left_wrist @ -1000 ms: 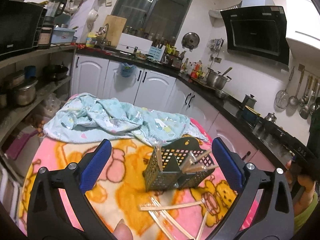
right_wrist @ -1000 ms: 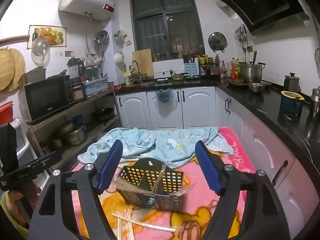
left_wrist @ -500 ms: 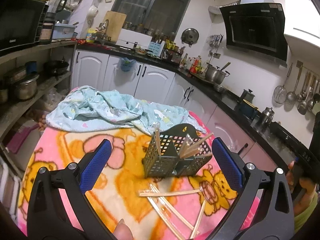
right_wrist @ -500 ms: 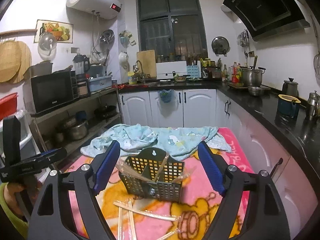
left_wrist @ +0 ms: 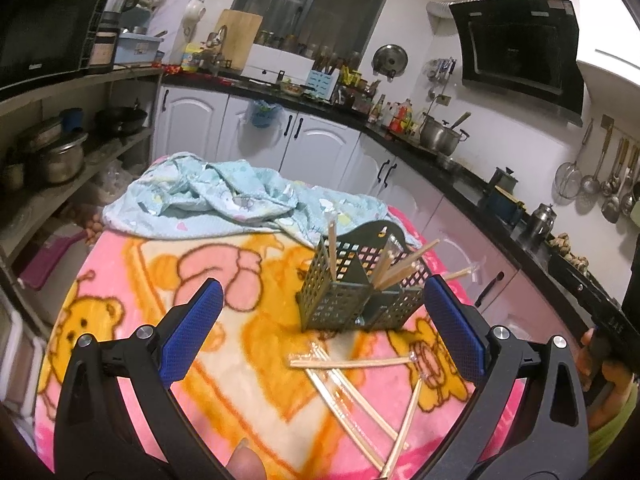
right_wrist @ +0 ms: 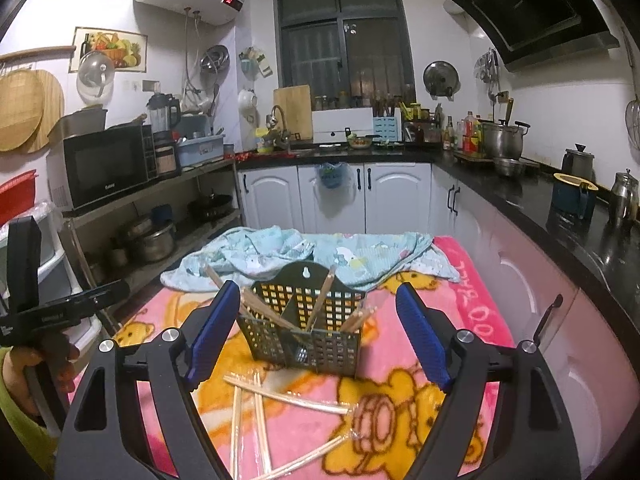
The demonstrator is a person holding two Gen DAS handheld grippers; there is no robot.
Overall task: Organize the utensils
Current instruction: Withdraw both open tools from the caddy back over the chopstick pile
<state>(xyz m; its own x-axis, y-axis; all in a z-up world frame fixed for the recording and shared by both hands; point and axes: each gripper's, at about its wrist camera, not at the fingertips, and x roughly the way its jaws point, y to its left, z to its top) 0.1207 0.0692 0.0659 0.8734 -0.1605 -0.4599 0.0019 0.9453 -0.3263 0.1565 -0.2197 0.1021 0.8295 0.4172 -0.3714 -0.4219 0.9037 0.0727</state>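
— Nearest the left tool (left_wrist: 320,336), what's there?

— Both its blue pads are spread wide with nothing between them. Just below and ahead of it lie the loose chopsticks (left_wrist: 352,364), crossed over each other on the pink blanket (left_wrist: 160,264) that covers the tabletop. Some look wrapped in clear sleeves.

— And the right tool (right_wrist: 318,340)?

— Also spread, empty. The same loose chopsticks sit right under its fingers, and the dark mesh holder (right_wrist: 304,328) stands just beyond, framed between the two pads. A few chopsticks already lean inside its compartments.

— Anything different from a moment ago?

— Both tools have sunk a little and come closer; the holder and the scattered sticks fill more of each view than they did a second back. The right tool's pads stand slightly wider too. I'd read that as lining up for a pickup, with no stick touched yet.

— So how far along?

— Partway, I'd judge: some sticks in, several out. Past the holder there's only a crumpled light-blue cloth (left_wrist: 224,200), then the kitchen cabinets.
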